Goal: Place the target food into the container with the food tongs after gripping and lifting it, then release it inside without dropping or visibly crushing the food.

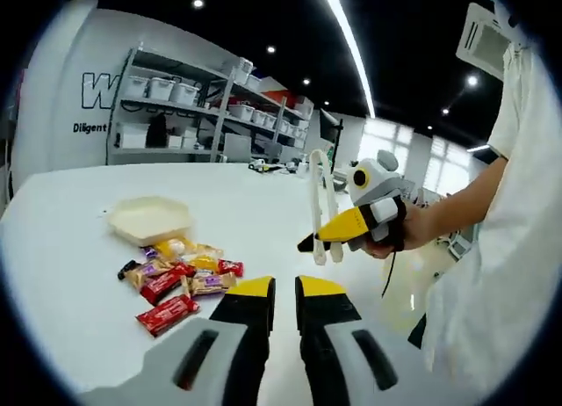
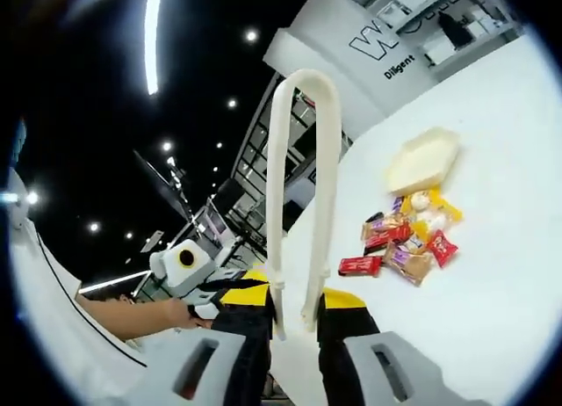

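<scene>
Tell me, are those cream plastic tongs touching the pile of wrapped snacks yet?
Apart. In the left gripper view the cream plastic tongs, held by the right gripper, hang in the air well to the side of the pile of wrapped snacks, with bare white table between.

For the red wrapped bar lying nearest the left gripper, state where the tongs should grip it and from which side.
Grip the red bar across its narrow middle, coming from above: it lies flat at the pile's edge, its long sides clear for the tongs.
</scene>
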### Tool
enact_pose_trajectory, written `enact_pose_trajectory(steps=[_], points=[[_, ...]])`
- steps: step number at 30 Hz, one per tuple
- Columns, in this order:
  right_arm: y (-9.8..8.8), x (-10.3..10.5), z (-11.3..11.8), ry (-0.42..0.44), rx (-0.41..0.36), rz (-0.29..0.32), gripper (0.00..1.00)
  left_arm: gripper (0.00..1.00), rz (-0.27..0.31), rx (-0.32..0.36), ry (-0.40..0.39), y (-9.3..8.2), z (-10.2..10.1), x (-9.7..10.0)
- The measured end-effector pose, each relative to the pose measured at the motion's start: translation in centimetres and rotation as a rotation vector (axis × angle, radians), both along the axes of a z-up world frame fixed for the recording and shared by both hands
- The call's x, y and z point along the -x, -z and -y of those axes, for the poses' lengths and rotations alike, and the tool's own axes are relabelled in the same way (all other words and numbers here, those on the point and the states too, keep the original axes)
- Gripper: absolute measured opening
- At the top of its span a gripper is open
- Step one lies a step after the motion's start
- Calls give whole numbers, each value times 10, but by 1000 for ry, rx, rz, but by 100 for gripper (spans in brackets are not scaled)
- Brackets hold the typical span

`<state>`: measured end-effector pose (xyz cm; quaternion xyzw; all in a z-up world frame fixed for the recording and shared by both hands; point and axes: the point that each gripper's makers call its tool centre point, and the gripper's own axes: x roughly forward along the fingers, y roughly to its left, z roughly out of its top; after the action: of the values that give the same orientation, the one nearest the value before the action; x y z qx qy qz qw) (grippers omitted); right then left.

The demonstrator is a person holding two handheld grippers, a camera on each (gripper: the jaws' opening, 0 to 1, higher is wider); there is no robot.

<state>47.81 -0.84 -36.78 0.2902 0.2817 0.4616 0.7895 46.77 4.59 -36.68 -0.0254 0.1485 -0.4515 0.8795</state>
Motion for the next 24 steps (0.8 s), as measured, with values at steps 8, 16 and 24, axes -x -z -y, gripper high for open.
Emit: enact_pose_trajectory(steps=[8, 16, 24], points=[[15, -5, 3, 21, 66, 7, 14, 41, 69, -34, -80, -5, -11, -6], [24, -14, 10, 45, 114, 22, 13, 73, -8, -55, -157, 7, -23, -4], [25, -17, 11, 48, 123, 29, 14, 85, -45, -105, -205, 21, -34, 0]])
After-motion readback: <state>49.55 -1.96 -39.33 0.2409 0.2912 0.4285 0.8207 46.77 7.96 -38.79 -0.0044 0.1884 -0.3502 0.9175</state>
